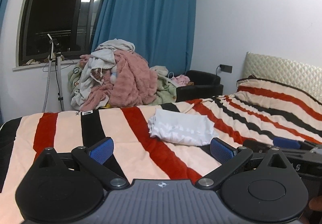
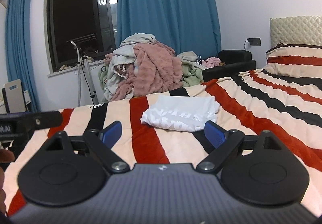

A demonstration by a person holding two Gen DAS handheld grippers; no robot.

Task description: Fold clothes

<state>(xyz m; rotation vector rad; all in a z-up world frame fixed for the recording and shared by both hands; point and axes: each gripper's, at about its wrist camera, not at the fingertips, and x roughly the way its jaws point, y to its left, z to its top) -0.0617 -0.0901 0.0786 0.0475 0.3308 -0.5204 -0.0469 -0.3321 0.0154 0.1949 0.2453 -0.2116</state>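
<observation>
White folded cotton t-shirt [image 1: 182,130] with pale lettering lies on the striped red, black and cream fleece blanket [image 1: 124,153] covering the bed, just ahead of both tools, roughly squared into a packet, near-side edge a bit loose. Left gripper [image 1: 162,149] has its blue pads spread wide, nothing between them, low over the blanket. Right gripper [image 2: 162,133] likewise wide apart and empty, its right pad looks close to the shirt's near edge but contact can't be told. Heap of unfolded clothes, pink fluffy and grey and green pieces [image 1: 118,77], sits beyond the bed's far side below the blue curtain [image 1: 149,23]. Judged step: this shirt looks about finished, both tools free, so either a final tidy or moving on. Next move probably calls for a pinch on the loose near edge to set the packet aside, or a reach well past it to the heap for a fresh garment
</observation>
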